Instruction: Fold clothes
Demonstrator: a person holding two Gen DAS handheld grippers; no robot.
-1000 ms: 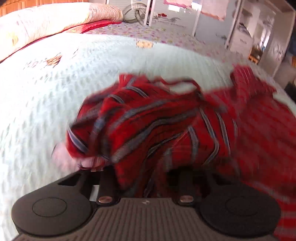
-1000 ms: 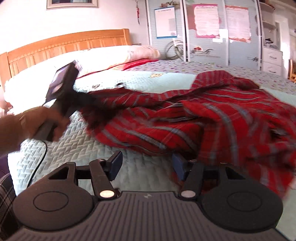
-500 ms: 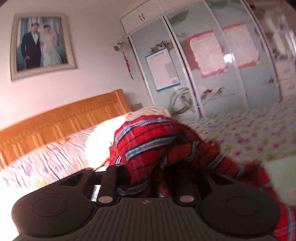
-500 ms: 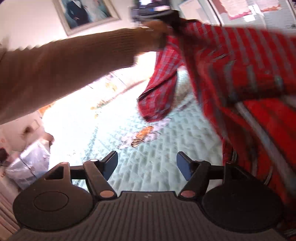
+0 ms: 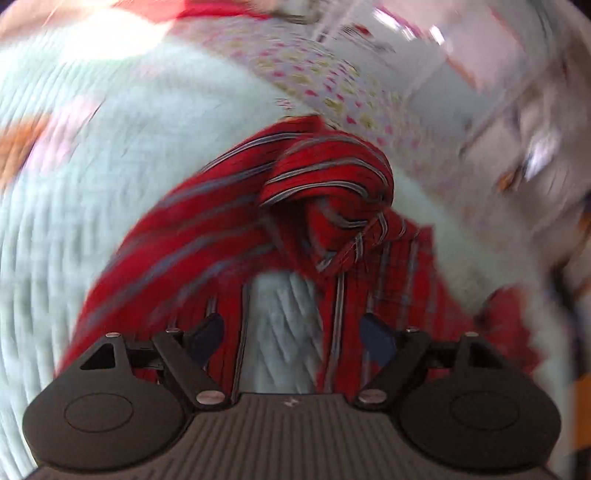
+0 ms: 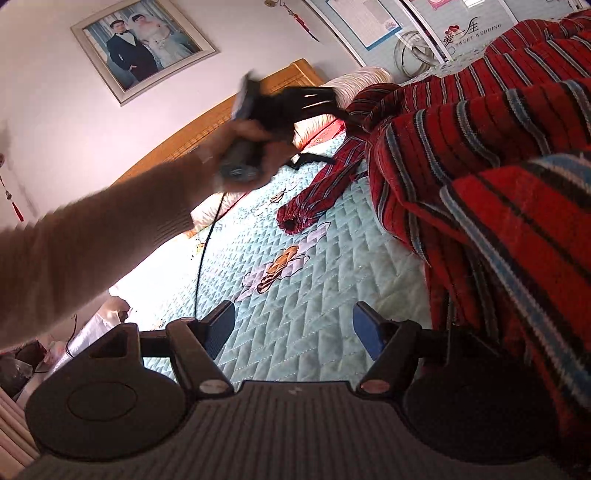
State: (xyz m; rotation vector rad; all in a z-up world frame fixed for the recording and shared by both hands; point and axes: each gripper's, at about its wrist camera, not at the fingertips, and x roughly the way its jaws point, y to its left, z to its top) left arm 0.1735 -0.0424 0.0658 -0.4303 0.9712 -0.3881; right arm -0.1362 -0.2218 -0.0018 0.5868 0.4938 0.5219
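Observation:
A red plaid garment (image 6: 498, 192) lies bunched on the pale green quilt (image 6: 295, 288), filling the right side of the right wrist view. One of its sleeves (image 6: 314, 199) trails across the quilt. My right gripper (image 6: 295, 332) is open over bare quilt, with cloth draped beside its right finger. A hand in a tan sleeve (image 6: 92, 236) holds my left gripper (image 6: 338, 134) at the garment's far edge. In the blurred left wrist view the garment (image 5: 325, 184) is heaped just ahead of the left gripper (image 5: 291, 332). Its jaws are opening, and loose folds hang between the pads without being pinched.
A wooden headboard (image 6: 258, 96) and pillows (image 6: 362, 79) line the far end of the bed. A framed photograph (image 6: 144, 48) hangs above them. Wardrobe doors (image 6: 424, 22) stand beyond. A black cable (image 6: 203, 258) dangles from the left gripper. A floral sheet (image 5: 332, 85) lies past the quilt.
The left gripper was shut on the garment and lifted it; now it has swung down toward the bed with its jaws spread and the cloth loose. The right gripper stayed open and rolled.

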